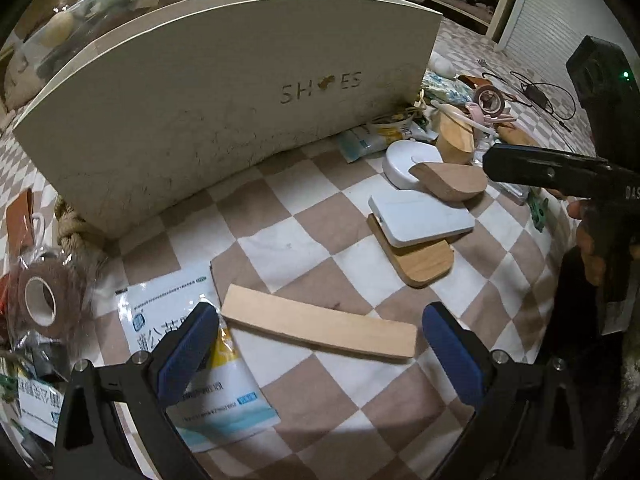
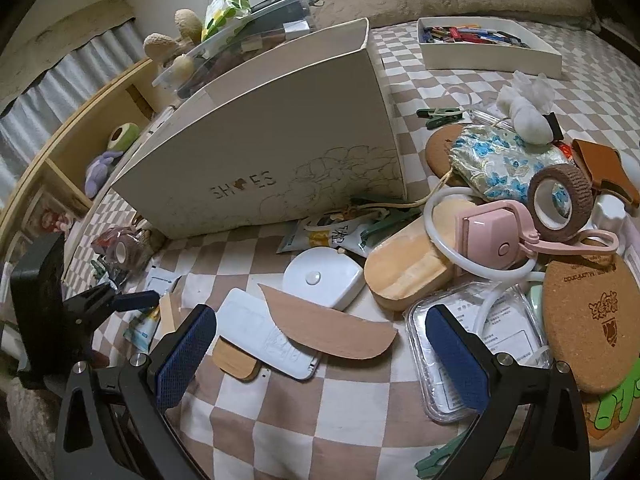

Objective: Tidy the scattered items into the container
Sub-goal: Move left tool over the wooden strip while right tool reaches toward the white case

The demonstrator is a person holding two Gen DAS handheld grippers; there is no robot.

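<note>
A white shoe box (image 1: pixel 224 112) marked SHOES stands open on the checked cloth; it also shows in the right wrist view (image 2: pixel 280 152). My left gripper (image 1: pixel 320 344) is open and empty, its fingers on either side of a pale wooden strip (image 1: pixel 320 330) lying flat. My right gripper (image 2: pixel 320 344) is open and empty, just above a brown leaf-shaped wooden piece (image 2: pixel 332 330) that rests on a white flat device (image 2: pixel 264 336). The right gripper's body (image 1: pixel 560 172) shows at the right of the left wrist view.
A pile lies right of the box: white round device (image 2: pixel 324 280), wooden block (image 2: pixel 408 268), pink gadget (image 2: pixel 492 240), brown tape roll (image 2: pixel 560 204), cork coasters (image 2: pixel 592 320), clear plastic case (image 2: pixel 472 340). A white tray (image 2: pixel 488 48) sits far back. Packets (image 1: pixel 192 352) lie by the left gripper.
</note>
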